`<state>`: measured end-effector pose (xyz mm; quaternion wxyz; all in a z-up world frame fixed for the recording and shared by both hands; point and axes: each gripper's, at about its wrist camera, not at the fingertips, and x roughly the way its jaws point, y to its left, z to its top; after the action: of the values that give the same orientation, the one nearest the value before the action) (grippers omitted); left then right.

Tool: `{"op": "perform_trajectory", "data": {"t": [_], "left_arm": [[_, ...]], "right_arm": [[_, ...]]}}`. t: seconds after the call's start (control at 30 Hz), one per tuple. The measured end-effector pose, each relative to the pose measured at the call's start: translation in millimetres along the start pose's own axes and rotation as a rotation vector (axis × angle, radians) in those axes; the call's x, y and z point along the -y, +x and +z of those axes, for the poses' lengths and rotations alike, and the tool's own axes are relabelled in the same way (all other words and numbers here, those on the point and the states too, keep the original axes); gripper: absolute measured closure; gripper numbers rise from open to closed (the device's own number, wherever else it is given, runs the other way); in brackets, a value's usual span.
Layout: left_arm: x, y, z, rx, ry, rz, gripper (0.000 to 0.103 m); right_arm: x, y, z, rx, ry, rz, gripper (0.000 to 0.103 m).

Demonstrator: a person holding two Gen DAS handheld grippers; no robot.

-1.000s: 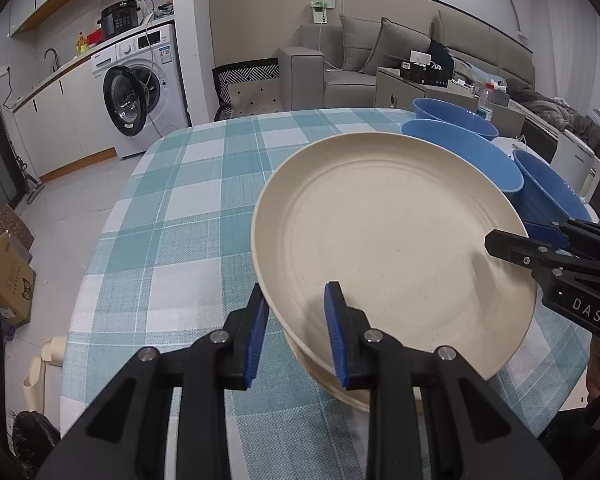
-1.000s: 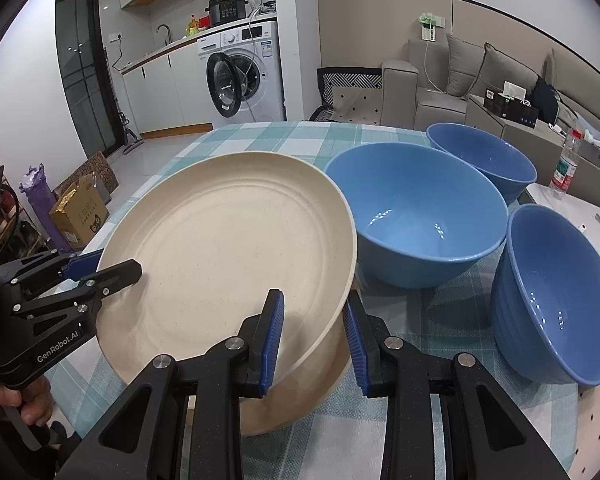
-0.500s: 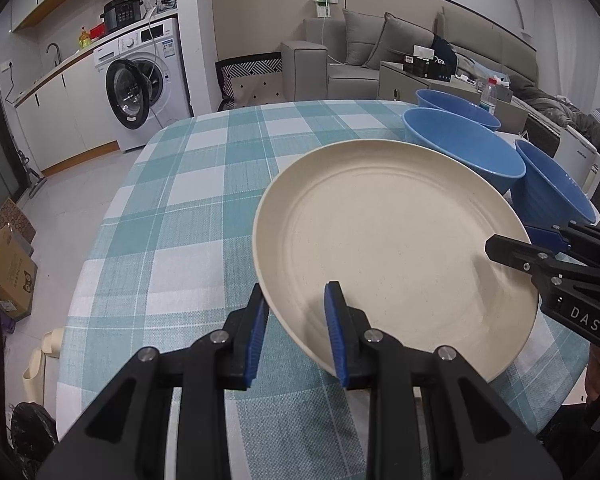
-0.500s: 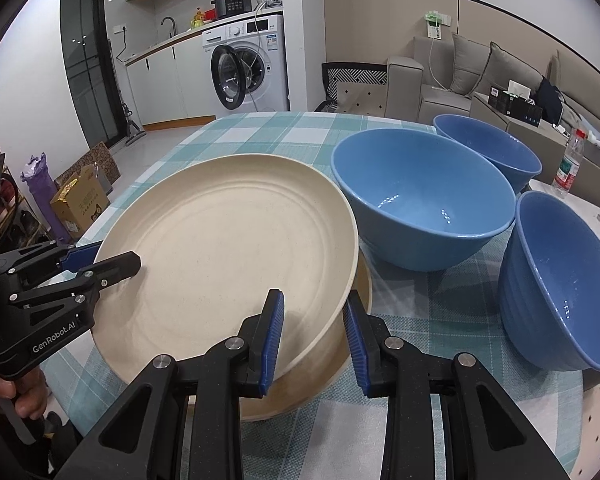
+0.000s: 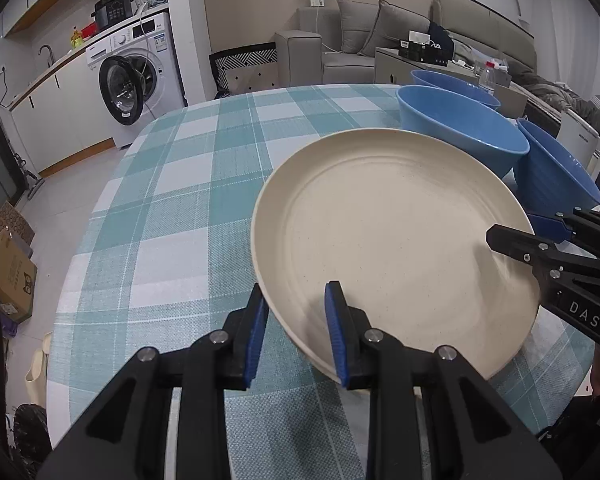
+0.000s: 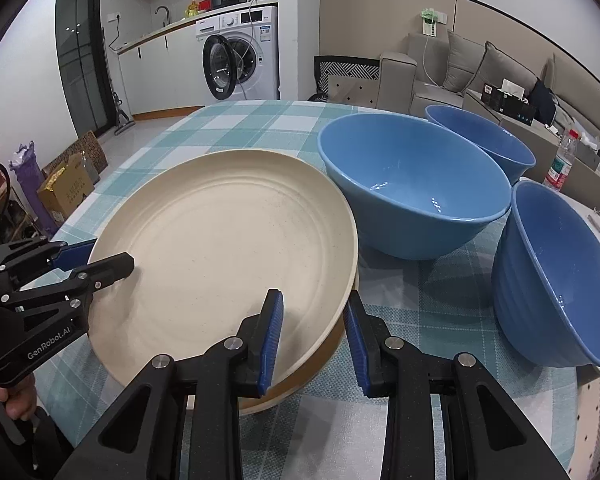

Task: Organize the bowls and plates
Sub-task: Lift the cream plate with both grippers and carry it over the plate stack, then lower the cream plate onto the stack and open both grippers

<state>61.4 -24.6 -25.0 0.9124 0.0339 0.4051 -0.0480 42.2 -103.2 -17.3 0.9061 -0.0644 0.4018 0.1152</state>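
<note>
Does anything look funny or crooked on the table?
Only one thing: the cream plate sits tilted, lifted by the left gripper and right gripper pinching its rim, above another plate underneath. The three blue bowls stand upright. Nothing looks spilled or broken.

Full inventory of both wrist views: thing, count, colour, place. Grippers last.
Round speckled plate: 1, cream, held by both grippers above a second plate.
Lower plate: 1, cream-tan, on the table under the held plate, only its edge showing.
Deep glossy bowls: 3, blue, right part of the table.
Checked tablecloth: 1, teal and white, covers the table.
Washing machine: 1, white, door open, back left.
Sofa: 1, grey, back right.
Left gripper: black, blue pads, shut on the plate's rim.
Right gripper: same, shut on the opposite rim.
</note>
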Motion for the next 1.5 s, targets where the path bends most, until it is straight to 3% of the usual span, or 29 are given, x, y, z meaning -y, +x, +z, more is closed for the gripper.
{"op": "perform_trajectory", "data": {"t": [0.43,0.77,1.1,1.37,1.43,1.5], "left_arm": [[6.2,6.7,-4.4,-0.015,0.031,0.022,0.075],[11.0,11.1,-6.0,-0.027,0.068,0.055,0.069],[11.7,14.8,-6.0,-0.047,0.062,0.032,0.059],[8.7,12.0,-3.7,-0.041,0.038,0.01,0.057],[7.7,11.1,-3.3,-0.039,0.031,0.004,0.056],[7.1,9.7,-2.6,-0.036,0.027,-0.002,0.054]], "right_arm": [[-5.9,4.5,-4.4,0.001,-0.047,-0.036,0.065],[-8.0,9.2,-6.0,-0.015,-0.071,-0.049,0.058],[-6.9,14.3,-8.8,-0.025,-0.083,-0.035,0.052],[-0.9,11.6,-6.5,-0.018,-0.055,-0.004,0.052],[-1.4,10.9,-6.6,-0.016,-0.057,0.001,0.05],[-1.9,9.0,-5.9,-0.007,-0.058,0.006,0.04]]}}
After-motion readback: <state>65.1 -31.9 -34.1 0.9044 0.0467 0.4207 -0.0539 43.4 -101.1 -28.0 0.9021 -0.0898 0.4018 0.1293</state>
